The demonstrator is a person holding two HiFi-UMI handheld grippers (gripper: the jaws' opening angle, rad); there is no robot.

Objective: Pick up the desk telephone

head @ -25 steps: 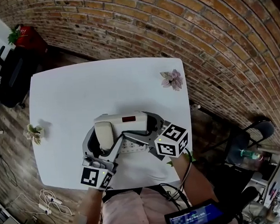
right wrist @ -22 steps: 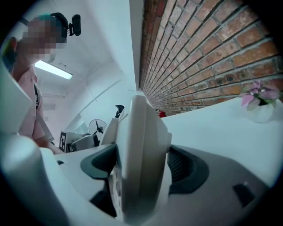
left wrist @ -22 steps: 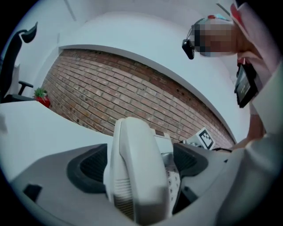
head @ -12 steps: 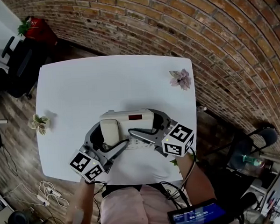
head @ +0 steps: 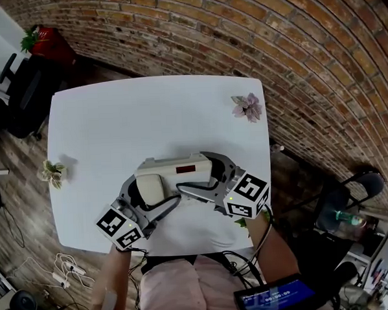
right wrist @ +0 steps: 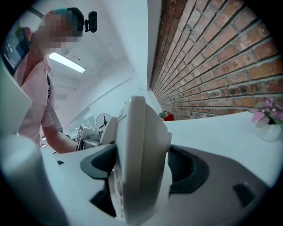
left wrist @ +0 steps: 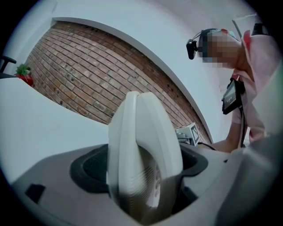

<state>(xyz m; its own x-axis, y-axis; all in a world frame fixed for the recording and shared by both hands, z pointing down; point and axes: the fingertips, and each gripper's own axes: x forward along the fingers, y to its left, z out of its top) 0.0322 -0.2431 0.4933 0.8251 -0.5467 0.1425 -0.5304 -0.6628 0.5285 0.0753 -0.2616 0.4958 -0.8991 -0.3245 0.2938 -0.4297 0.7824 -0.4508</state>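
Note:
A white desk telephone [head: 175,170] with a red display sits near the front edge of the white table [head: 153,114]. Its handset [head: 149,189] lies on the left side. My left gripper [head: 155,189] reaches in from the front left, its jaws spread very wide around the handset end. In the left gripper view the telephone [left wrist: 141,145] fills the gap between both dark pads. My right gripper [head: 193,170] holds the right end. There too the telephone [right wrist: 141,150] stands edge-on, with a pad against each face. I cannot tell whether it is off the table.
A pink flower pot [head: 246,107] stands at the table's far right corner and a small plant [head: 52,171] at its left edge. A black chair [head: 22,95] is off the far left corner. Cables [head: 63,263] lie on the floor. A brick wall runs behind and to the right.
My left gripper swung out to the left, rolled, and its jaws spread wider around the handset end. The keypad, visible before, is now hidden. The right gripper barely moved.

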